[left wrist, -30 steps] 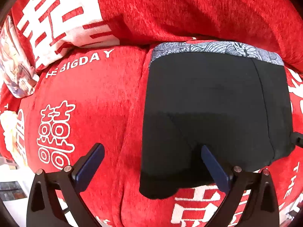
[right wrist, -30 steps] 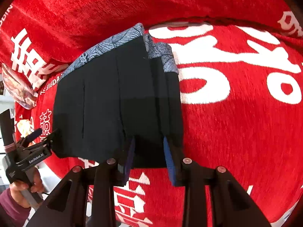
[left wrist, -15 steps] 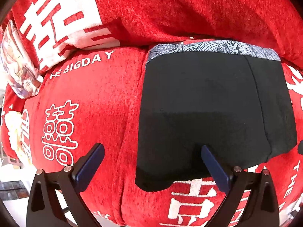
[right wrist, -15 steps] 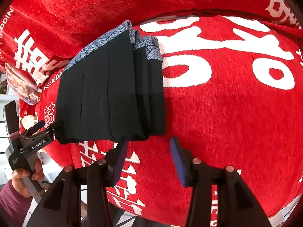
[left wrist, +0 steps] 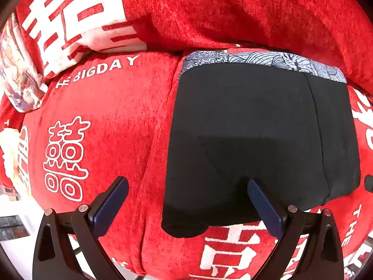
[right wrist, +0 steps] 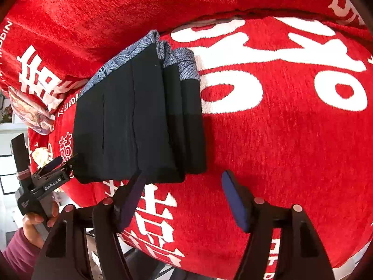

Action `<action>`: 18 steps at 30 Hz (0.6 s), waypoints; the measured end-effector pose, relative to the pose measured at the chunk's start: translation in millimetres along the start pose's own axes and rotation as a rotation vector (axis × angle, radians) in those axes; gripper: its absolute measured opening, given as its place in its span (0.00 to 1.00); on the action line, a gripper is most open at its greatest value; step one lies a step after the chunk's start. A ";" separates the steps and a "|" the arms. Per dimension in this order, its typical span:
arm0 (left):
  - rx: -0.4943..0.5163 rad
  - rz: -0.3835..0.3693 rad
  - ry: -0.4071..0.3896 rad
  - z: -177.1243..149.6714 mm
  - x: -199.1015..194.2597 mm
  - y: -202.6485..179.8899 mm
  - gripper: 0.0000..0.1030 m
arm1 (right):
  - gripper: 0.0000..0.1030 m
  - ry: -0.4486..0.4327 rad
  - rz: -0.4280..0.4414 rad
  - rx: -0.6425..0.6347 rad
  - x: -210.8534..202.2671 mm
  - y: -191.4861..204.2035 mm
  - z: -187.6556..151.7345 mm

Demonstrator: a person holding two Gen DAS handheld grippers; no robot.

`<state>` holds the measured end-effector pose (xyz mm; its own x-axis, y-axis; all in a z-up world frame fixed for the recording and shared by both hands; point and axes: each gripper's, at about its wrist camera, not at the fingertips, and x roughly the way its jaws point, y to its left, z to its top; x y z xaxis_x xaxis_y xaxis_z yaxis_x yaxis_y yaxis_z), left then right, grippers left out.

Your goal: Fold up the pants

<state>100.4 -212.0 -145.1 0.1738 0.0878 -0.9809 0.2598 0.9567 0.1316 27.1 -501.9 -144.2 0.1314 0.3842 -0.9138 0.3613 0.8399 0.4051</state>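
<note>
The black pants [left wrist: 256,135] with a grey patterned waistband [left wrist: 261,60] lie folded in layers on the red blanket [left wrist: 112,116]. My left gripper [left wrist: 186,200] hangs open over their near left corner; its right finger [left wrist: 263,205] stands over the black cloth and its left finger over the blanket, gripping nothing. In the right wrist view the pants [right wrist: 130,126] lie just beyond my right gripper [right wrist: 184,198]. Its jaws are opening, with only red blanket between them. The left gripper [right wrist: 67,159], held by a hand [right wrist: 35,219], shows at the pants' left corner.
The red blanket [right wrist: 279,140] with white characters covers a sofa seat and its back cushion [left wrist: 233,11]. A pale patterned pillow [left wrist: 21,79] sits at the far left. The seat's front edge runs just under both grippers, with floor below.
My right gripper let go of the pants' near edge, drew back and to the right, and spread its jaws wider. The pants stayed flat. The left gripper kept its place.
</note>
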 end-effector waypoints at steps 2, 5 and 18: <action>0.012 0.006 0.000 0.3 0.7 -0.9 0.99 | 0.75 -0.009 0.003 -0.008 -1.0 0.1 1.9; 0.017 0.006 0.001 1.6 1.2 -1.3 0.99 | 0.84 -0.025 0.015 -0.029 -0.7 1.2 3.7; 0.014 -0.101 -0.027 18.0 0.5 20.3 0.99 | 0.95 0.037 0.076 -0.017 13.7 -8.4 14.3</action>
<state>122.8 -197.5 -140.4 0.1717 -0.0166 -0.9850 0.2900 0.9564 0.0344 39.0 -509.2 -160.5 0.1231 0.4607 -0.8790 0.3354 0.8143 0.4738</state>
